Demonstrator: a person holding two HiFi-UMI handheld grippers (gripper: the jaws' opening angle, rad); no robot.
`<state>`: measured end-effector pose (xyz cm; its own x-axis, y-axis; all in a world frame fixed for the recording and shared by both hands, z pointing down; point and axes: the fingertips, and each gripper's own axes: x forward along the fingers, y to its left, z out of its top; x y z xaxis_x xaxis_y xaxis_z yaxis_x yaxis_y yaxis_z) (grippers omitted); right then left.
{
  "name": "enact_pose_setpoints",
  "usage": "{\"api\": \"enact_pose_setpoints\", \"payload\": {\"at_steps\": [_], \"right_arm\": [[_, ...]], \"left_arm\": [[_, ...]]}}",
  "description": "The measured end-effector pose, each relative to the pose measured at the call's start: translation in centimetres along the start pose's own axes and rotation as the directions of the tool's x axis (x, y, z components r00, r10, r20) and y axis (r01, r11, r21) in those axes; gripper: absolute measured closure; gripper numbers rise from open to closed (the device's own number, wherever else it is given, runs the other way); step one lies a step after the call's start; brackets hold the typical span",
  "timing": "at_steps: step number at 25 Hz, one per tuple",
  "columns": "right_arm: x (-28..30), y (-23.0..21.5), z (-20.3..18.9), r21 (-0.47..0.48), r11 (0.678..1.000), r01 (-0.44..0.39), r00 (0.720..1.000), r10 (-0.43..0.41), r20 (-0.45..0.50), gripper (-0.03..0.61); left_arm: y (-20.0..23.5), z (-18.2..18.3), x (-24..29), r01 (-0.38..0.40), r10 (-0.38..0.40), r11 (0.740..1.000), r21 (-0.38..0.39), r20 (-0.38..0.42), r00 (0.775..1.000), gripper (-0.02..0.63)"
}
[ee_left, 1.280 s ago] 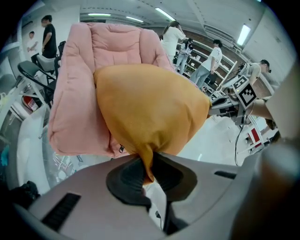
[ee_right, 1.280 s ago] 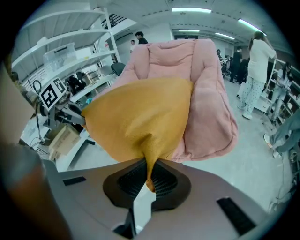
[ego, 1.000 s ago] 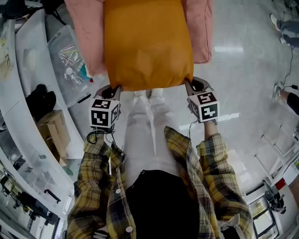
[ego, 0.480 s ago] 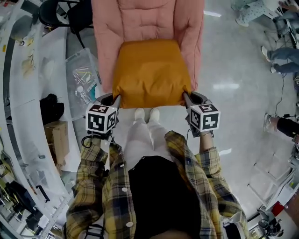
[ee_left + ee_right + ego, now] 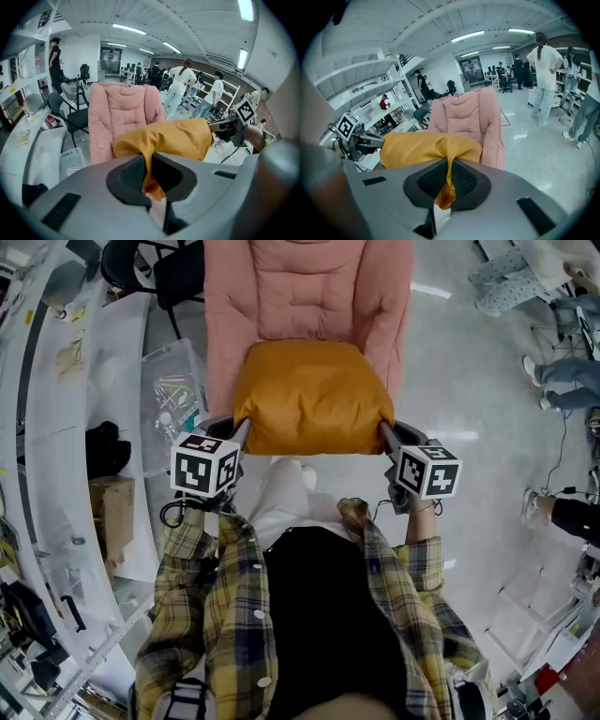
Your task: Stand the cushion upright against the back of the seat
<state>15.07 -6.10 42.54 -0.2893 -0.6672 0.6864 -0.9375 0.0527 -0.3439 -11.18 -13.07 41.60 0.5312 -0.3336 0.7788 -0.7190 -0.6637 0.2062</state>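
1. The left gripper has its jaws pressed almost together on the near left corner of the orange cushion. In the left gripper view a fold of the orange fabric is pinched between the two dark pads, and a small tuft hangs out below them.
2. The right gripper pinches the near right corner in the same way. In the right gripper view its ribbed pads close on a narrow pleat of the cushion, and the gathered cloth bulges out under the jaws.
3. Each gripper holds only cloth. The jaws stand apart by no more than the thickness of the squeezed fabric.
4. The cushion hangs stretched between the two grippers, its near edge towards the person and its far edge towards the pink chair.
5. In the head view it covers the lower part of the chair's padded back. From the left gripper view the cushion sits in front of the chair at about mid-height of the backrest. No view shows whether it touches the chair.
6. The marker cubes ride just behind the jaws, the left cube and the right cube at roughly the same height, either side of the person's plaid shirt.
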Motion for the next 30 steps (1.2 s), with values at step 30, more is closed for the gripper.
{"api": "enact_pose_setpoints", "payload": {"at_steps": [30], "right_arm": [[16.6, -7.7, 23.1, 0.042, 0.998, 0.039, 0.998, -0.038, -0.041, 0.546]], "left_arm": [[13.9, 21.9, 13.0, 0.112, -0.116, 0.989, -0.092, -0.043, 0.992, 0.565]]}}
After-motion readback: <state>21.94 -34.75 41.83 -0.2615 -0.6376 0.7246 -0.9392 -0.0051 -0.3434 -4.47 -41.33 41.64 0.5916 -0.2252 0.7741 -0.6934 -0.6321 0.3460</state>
